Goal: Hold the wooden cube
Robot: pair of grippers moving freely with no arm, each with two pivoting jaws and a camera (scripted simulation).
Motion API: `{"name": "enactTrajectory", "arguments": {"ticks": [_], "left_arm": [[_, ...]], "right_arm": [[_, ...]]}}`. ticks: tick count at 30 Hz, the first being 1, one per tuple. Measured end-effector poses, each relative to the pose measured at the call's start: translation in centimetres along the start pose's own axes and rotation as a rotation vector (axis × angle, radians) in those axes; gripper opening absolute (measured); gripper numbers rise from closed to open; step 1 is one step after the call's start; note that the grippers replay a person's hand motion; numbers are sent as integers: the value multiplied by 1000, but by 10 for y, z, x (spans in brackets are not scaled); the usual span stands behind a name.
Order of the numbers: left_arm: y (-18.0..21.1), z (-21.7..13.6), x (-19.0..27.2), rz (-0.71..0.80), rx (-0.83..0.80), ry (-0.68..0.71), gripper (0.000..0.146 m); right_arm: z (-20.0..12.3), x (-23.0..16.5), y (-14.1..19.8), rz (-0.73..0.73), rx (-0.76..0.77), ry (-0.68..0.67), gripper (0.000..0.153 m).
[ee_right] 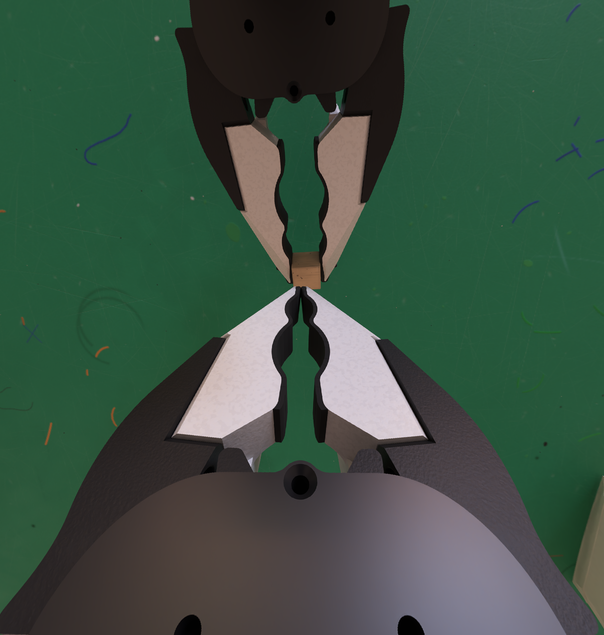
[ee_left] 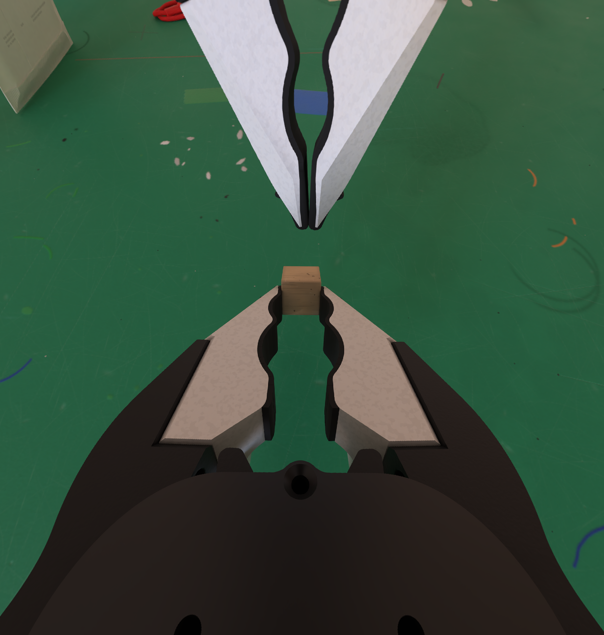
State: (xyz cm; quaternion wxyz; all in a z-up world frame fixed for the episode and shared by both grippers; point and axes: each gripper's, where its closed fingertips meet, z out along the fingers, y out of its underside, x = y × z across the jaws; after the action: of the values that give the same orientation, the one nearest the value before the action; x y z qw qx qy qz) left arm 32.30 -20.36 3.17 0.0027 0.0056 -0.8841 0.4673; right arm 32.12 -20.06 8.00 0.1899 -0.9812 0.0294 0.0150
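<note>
A small wooden cube [ee_left: 300,290] sits between the tips of my left gripper [ee_left: 300,298], which is shut on it over the green mat. The cube also shows in the right wrist view [ee_right: 306,270], gripped by the left gripper [ee_right: 306,275] that comes in from the top. My right gripper [ee_right: 300,290] is shut and empty, its tips meeting just short of the cube. In the left wrist view the right gripper [ee_left: 308,225] points at the cube from the far side, a short gap away.
A green mat [ee_left: 87,275] with pen marks and scuffs lies under everything. A pale box [ee_left: 22,51] stands at the far left; it also shows in the right wrist view [ee_right: 599,556]. A red object [ee_left: 168,12] and a blue tape patch [ee_left: 310,101] lie farther off.
</note>
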Motion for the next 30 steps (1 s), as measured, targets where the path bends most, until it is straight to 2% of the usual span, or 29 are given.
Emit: {"name": "enactTrajectory", "arguments": {"ticks": [9,17,30], "left_arm": [[0,1,0,-7,5,8,20],[-1,1,1,7,9,8,20],[-1,1,1,9,7,1,20]], "right_arm": [[-1,0,2,24,30,72,0],[-21,3,-6,77,233,153,0],[-1,1,1,60,159,159,0]]}}
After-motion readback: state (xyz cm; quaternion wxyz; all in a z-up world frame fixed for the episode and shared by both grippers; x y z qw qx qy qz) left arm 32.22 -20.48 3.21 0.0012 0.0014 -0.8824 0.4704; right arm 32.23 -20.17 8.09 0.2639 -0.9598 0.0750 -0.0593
